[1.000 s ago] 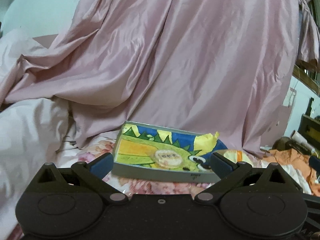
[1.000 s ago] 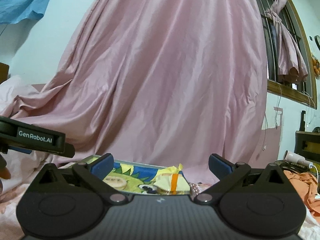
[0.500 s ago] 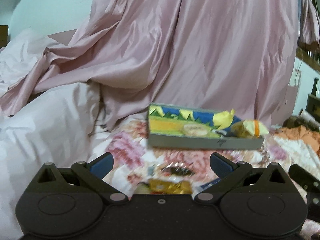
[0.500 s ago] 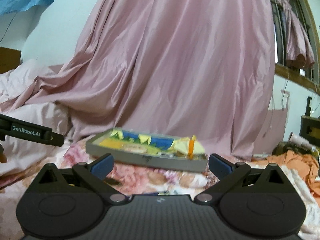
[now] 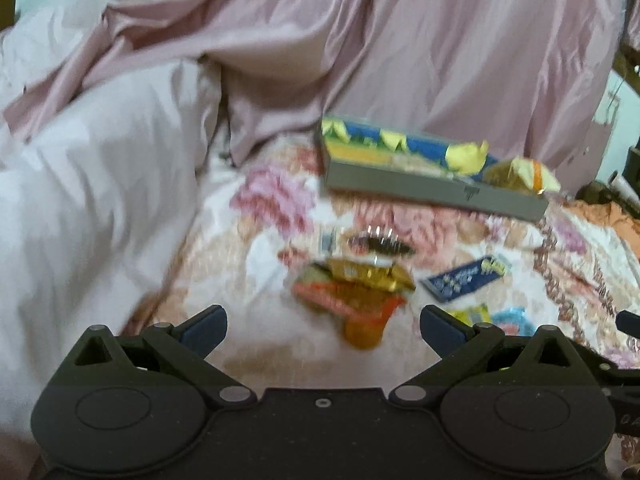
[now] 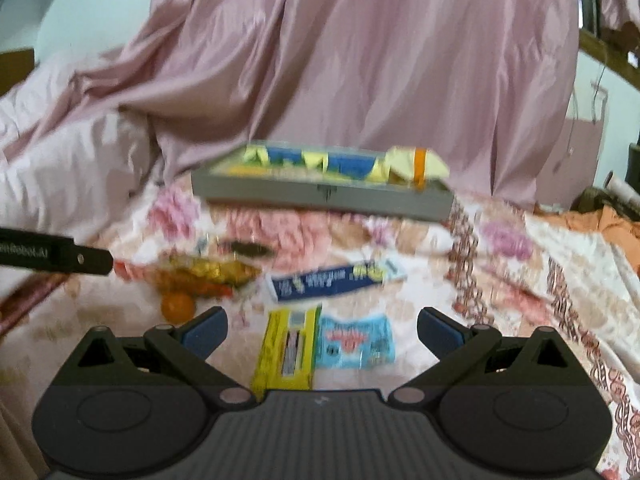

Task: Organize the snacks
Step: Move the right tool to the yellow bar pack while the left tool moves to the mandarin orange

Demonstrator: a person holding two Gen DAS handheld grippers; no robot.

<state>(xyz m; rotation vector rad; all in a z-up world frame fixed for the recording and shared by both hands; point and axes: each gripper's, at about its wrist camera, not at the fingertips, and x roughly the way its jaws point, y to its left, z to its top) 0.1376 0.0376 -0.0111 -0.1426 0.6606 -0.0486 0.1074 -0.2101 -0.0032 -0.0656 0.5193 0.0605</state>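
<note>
Early in the sort, judging by the spread. Only two yellow-wrapped snacks (image 6: pixel 414 168) lying in the grey tray (image 6: pixel 320 196), at its right end; the rest of its bright printed floor bare. Tray resting on the floral bedspread (image 6: pixel 520 280), pink curtain (image 6: pixel 360 60) draped behind it.

Still loose on the bed, all on the near side of the tray: a gold-and-red heap of wrappers (image 5: pixel 352 284) with an orange ball-like sweet (image 6: pixel 177 306), a dark foil piece (image 5: pixel 378 242) closest to the tray, a long blue packet (image 6: pixel 336 280), a yellow packet (image 6: pixel 288 348) and a light-blue pouch (image 6: pixel 354 342) touching side by side.

Left gripper (image 5: pixel 322 324) hovering before the gold heap, fingers wide apart, nothing held. Right gripper (image 6: pixel 322 326) above the yellow and light-blue pair, fingers likewise spread and empty. Motion blur throughout, so labels unreadable.
</note>
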